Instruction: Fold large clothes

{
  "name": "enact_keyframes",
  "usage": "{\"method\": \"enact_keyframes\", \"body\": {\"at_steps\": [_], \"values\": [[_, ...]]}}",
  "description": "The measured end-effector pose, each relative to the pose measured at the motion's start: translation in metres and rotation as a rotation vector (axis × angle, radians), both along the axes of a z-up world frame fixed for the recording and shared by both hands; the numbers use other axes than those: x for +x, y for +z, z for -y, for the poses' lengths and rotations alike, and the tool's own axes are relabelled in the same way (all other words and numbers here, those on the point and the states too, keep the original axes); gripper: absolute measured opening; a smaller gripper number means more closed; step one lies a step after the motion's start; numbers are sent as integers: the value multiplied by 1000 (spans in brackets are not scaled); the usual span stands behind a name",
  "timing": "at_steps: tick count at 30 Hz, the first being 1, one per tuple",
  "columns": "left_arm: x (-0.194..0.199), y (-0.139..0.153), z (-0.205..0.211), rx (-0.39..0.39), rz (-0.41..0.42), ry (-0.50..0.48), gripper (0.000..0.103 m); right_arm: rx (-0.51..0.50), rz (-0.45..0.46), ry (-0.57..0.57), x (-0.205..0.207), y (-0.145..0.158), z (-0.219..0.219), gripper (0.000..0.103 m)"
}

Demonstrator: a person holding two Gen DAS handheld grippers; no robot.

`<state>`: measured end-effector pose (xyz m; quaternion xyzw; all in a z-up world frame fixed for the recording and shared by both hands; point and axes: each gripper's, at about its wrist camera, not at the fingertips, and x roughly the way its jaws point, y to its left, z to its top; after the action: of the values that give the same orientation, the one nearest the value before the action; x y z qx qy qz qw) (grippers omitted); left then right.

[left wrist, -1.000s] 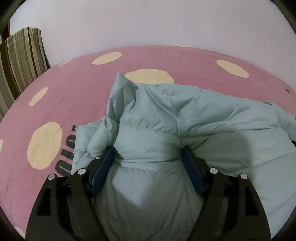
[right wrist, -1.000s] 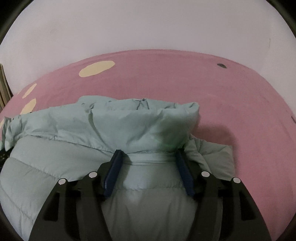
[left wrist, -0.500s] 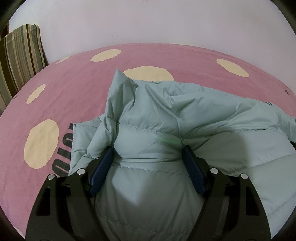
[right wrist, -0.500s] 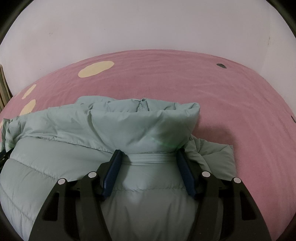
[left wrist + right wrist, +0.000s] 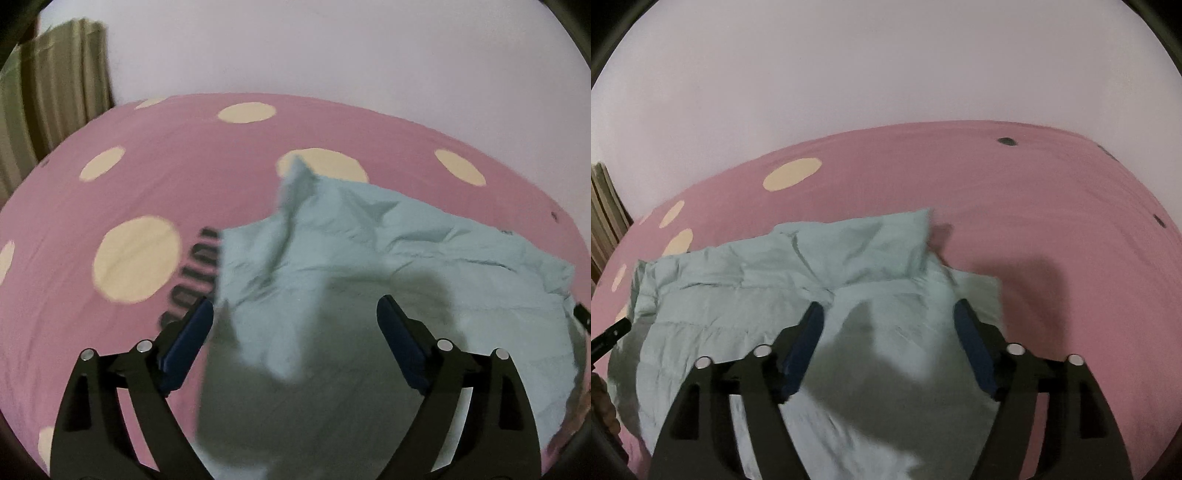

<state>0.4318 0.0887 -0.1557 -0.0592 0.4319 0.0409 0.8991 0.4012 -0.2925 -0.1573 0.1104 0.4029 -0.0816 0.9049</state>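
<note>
Both of our grippers have just let go and pulled up and back from the pale green padded jacket [image 5: 369, 258], jaws having just been opening; a second ago each was clamped on a fold of it. Nearest, our left gripper [image 5: 295, 325] hangs with its blue pads spread wide, cloth below but untouched; our right gripper [image 5: 888, 328] likewise stands apart over the jacket [image 5: 812, 280], gripping nothing. Beyond them the jacket lies in a rumpled bundle on the pink spotted bedsheet [image 5: 147, 166], its far edge doubled over. We judge one fold laid down and released, with more folds and smoothing left. Black lettering [image 5: 195, 273] on the sheet, just left of the jacket, is blurred and half covered; we cannot read it. Farther off, a striped curtain [image 5: 55, 92] hangs left.
</note>
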Motion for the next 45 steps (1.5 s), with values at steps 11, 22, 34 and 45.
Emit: {"method": "enact_keyframes", "body": {"at_steps": [11, 22, 34, 45], "values": [[-16, -37, -25, -152, -101, -54, 95, 88, -109, -48, -14, -33, 23, 80], [-11, -36, -4, -155, -75, -139, 31, 204, -124, -9, -16, -45, 11, 32], [-26, -11, 5, -74, -12, -139, 11, 239, -59, 2, -29, -30, 6, 15], [-70, 22, -12, -88, 13, -134, 10, 297, -7, 41, -63, 1, 2, 14]]}}
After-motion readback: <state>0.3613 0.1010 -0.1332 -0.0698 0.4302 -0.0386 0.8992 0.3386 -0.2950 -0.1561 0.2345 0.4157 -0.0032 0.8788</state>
